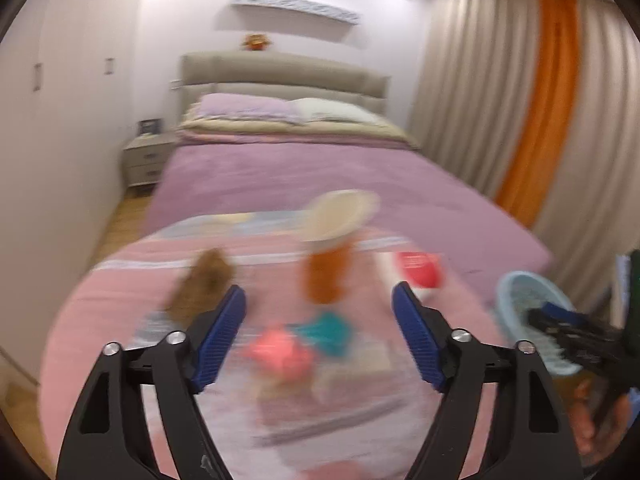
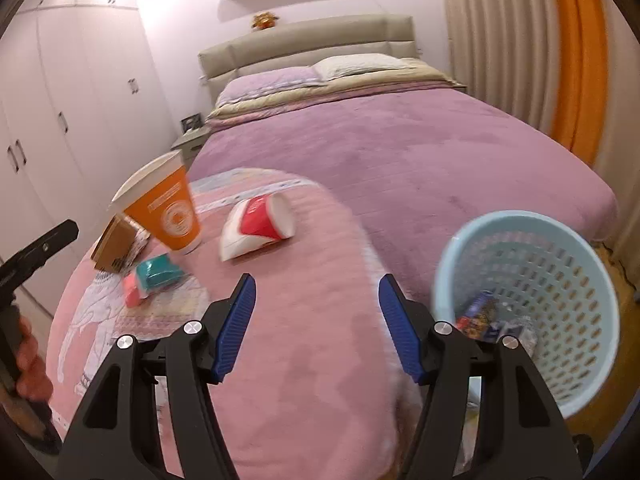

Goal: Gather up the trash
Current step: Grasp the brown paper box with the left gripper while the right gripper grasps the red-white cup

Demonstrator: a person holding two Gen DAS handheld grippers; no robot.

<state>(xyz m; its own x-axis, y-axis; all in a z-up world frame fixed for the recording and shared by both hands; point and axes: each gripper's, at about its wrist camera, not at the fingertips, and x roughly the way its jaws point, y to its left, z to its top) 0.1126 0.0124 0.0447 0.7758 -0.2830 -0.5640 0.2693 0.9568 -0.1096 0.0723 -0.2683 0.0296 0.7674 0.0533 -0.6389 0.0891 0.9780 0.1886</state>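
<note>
Two grippers are in view, both with jaws spread wide and holding nothing. The left gripper (image 1: 319,304) hovers over a pink quilted blanket (image 2: 304,344) spread on the foot of a bed with a mauve cover (image 2: 420,152); its view is motion-blurred. Beyond and between its jaws stands an orange paper cup with a white rim (image 1: 329,256), upright. Nearer, between the jaws, lie a small pink packet (image 1: 280,350) and a teal packet (image 1: 328,330), touching each other. Beyond the left jaw lies a brown cardboard box (image 1: 202,284). Just beyond the right jaw lies a red and white paper cup (image 1: 420,268).

The right gripper (image 2: 317,298) hovers over the same blanket. The red and white paper cup (image 2: 260,226) lies on its side, beyond and slightly left of its jaws. The orange cup (image 2: 168,208), brown box (image 2: 114,246), teal packet (image 2: 158,274) and pink packet (image 2: 132,290) sit farther left of the left jaw. To the right of the right jaw, beside the bed, stands a pale blue perforated plastic basket (image 2: 560,280); several wrappers (image 2: 480,316) lie in its bottom, type unclear. The left gripper's black body appears at the left edge of this view.
</note>
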